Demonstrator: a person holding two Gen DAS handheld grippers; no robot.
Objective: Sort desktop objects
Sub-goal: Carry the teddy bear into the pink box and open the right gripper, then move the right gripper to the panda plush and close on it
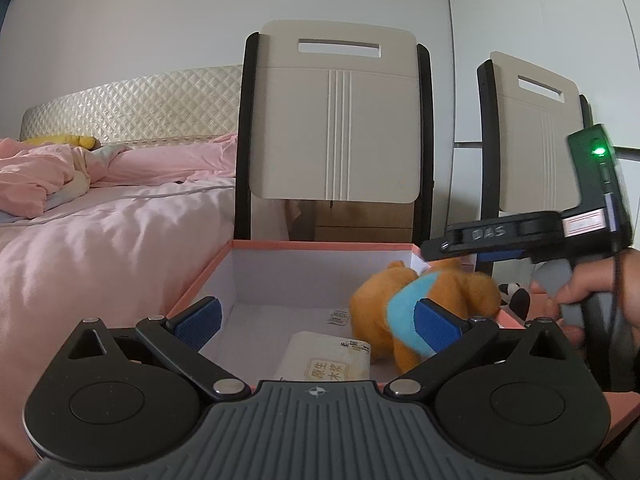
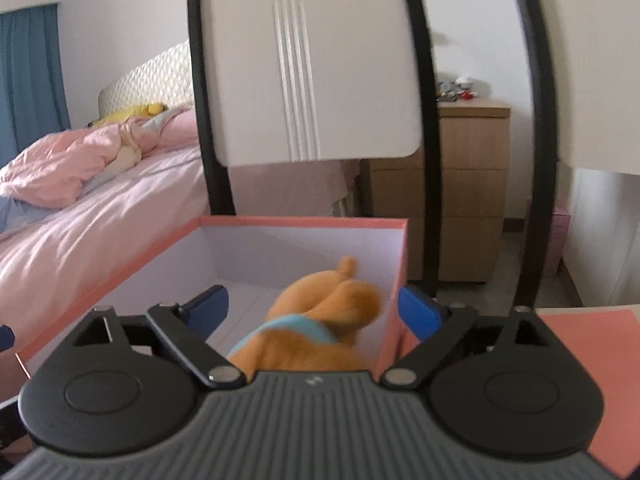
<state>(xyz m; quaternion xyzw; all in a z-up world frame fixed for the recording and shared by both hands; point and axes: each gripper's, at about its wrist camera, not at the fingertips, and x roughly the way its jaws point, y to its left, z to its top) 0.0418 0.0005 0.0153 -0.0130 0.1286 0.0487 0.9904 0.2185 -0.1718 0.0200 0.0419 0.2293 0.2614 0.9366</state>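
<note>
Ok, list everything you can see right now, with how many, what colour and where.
box: one, pink outside, white inside, open, in front
plush toy: one, orange with blue band, inside box, right side
tissue pack: one, pale, box floor, near edge
small packet: one, white, box floor
chairs: two, cream backs, black frames, behind box
bed: one, pink bedding, left
drawer unit: one, wooden, behind chairs
left gripper: open, empty
right gripper: open, above toy
hand: one, holding right gripper

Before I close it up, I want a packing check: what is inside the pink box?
The pink box holds an orange plush toy with a blue band, a pale printed packet and a small white sachet. The plush and the left gripper hide part of the floor.
</note>
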